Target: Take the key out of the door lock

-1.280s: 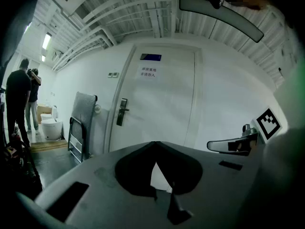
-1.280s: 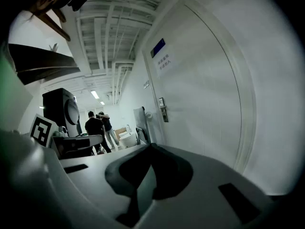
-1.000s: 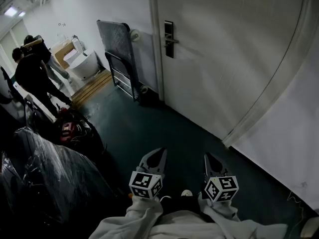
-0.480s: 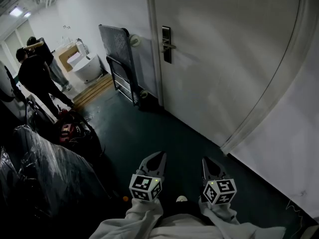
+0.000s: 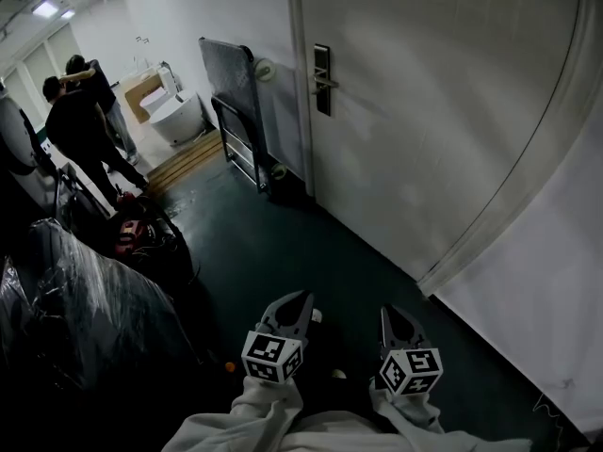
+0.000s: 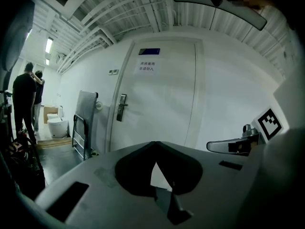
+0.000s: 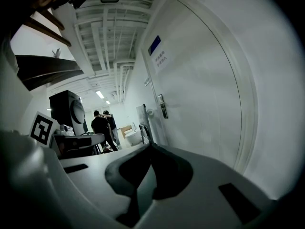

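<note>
The white door (image 5: pixel 424 111) stands closed ahead and to the right. Its dark lock plate with a lever handle (image 5: pixel 322 78) is far from both grippers. No key can be made out at this distance. The lock plate also shows small in the left gripper view (image 6: pixel 122 107) and the right gripper view (image 7: pixel 162 106). My left gripper (image 5: pixel 296 300) and right gripper (image 5: pixel 389 313) hang low side by side over the dark floor, both shut and holding nothing. Their tips meet in the left gripper (image 6: pixel 153 143) and right gripper (image 7: pixel 150 145) views.
A folded platform trolley (image 5: pixel 234 111) leans on the wall left of the door. Two people (image 5: pixel 80 125) stand at the far left by a white toilet (image 5: pixel 179 116) and a wooden pallet (image 5: pixel 188 158). Plastic-covered goods (image 5: pixel 85 318) and dark clutter line the left side.
The head view has drifted a little, and both grippers sit slightly lower in it. Their jaws stay shut and nothing has been taken hold of.
</note>
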Action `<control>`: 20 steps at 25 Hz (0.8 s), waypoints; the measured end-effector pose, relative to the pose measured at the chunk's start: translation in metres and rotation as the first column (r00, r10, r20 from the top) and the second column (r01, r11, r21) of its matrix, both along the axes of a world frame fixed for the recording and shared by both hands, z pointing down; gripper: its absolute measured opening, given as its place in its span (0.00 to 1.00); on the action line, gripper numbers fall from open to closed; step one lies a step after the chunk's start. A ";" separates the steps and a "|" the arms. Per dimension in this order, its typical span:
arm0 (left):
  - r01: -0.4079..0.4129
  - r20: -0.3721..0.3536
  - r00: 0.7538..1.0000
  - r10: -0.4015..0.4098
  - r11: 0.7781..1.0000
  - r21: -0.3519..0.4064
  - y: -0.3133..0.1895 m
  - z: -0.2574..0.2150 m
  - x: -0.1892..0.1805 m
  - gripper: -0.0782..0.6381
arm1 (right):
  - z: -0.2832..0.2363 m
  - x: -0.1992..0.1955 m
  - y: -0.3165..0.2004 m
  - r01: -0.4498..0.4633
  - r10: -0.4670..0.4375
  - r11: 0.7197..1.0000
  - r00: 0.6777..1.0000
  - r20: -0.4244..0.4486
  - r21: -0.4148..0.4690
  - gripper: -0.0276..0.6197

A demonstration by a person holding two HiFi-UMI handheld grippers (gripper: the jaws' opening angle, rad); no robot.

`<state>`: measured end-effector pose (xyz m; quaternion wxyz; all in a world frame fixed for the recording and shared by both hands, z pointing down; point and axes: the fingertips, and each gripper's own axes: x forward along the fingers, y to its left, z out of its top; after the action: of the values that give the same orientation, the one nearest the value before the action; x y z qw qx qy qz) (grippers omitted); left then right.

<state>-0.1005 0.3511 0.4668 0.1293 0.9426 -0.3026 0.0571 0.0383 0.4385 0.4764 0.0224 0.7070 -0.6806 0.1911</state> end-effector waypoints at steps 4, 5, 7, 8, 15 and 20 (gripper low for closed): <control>0.007 0.002 1.000 -0.006 1.000 -0.007 -0.004 0.002 0.004 0.13 | 0.003 0.004 -0.004 0.005 -0.005 1.000 1.000 0.006 -0.009 0.12; 0.009 0.001 1.000 -0.009 1.000 -0.007 -0.007 0.003 0.004 0.13 | 0.002 0.005 -0.008 0.006 -0.006 1.000 1.000 0.002 -0.007 0.12; 0.014 -0.002 1.000 -0.014 1.000 -0.012 -0.016 0.006 0.004 0.13 | 0.004 0.005 -0.016 0.011 -0.011 1.000 1.000 -0.001 -0.008 0.12; 0.017 -0.005 1.000 -0.018 1.000 -0.015 -0.021 0.008 0.005 0.13 | 0.006 0.006 -0.021 0.013 -0.013 1.000 1.000 0.000 -0.010 0.12; 0.024 -0.018 1.000 -0.024 1.000 -0.019 -0.070 0.011 0.021 0.13 | 0.010 0.019 -0.069 0.029 -0.030 0.999 1.000 -0.011 -0.019 0.12; 0.017 -0.033 0.999 -0.017 1.000 0.004 -0.120 -0.003 0.038 0.13 | -0.001 0.035 -0.116 0.020 -0.020 1.000 1.000 -0.019 0.001 0.12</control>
<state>-0.0626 0.2311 0.4639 0.1327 0.9411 -0.3086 0.0396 0.0733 0.3223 0.4752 0.0305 0.7019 -0.6875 0.1839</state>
